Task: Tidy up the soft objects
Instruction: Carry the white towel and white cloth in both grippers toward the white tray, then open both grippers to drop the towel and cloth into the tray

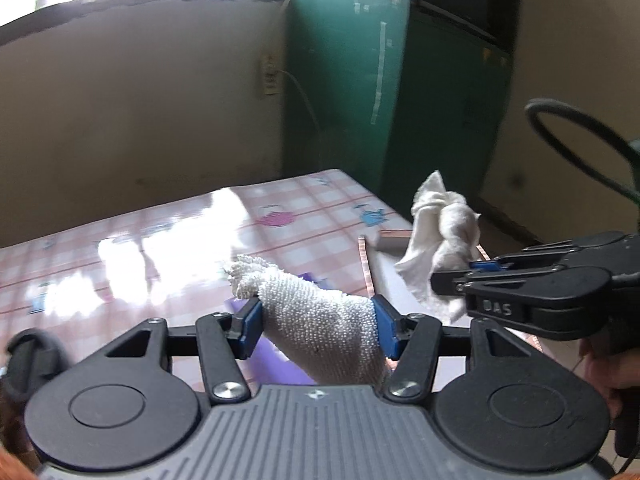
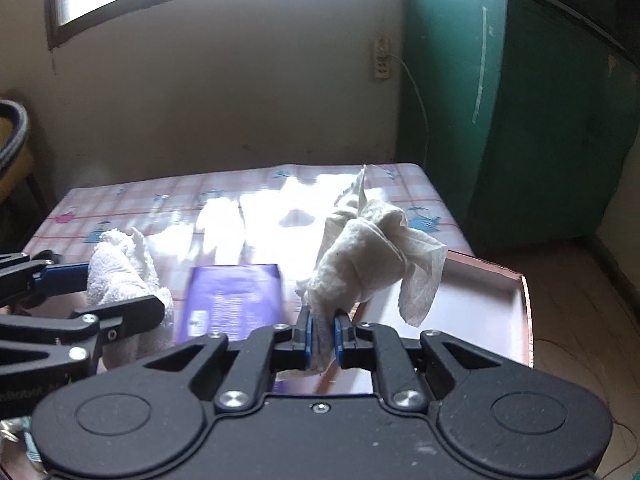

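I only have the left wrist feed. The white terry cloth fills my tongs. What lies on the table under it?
Observer: A flat purple packet with small print, lying on the pink checked plastic tablecloth, between the two tongs.
Operator: What is the white tray on my right?
Observer: The shallow white tray with a copper-coloured rim looks bare where it shows from the right wrist; the thin crumpled white cloth hangs above its near left corner.
Operator: How do the right tongs hold that cloth?
Observer: The right tongs are shut on its lower end; the blue pads pinch a narrow bunch, and the rest flares up and forward.
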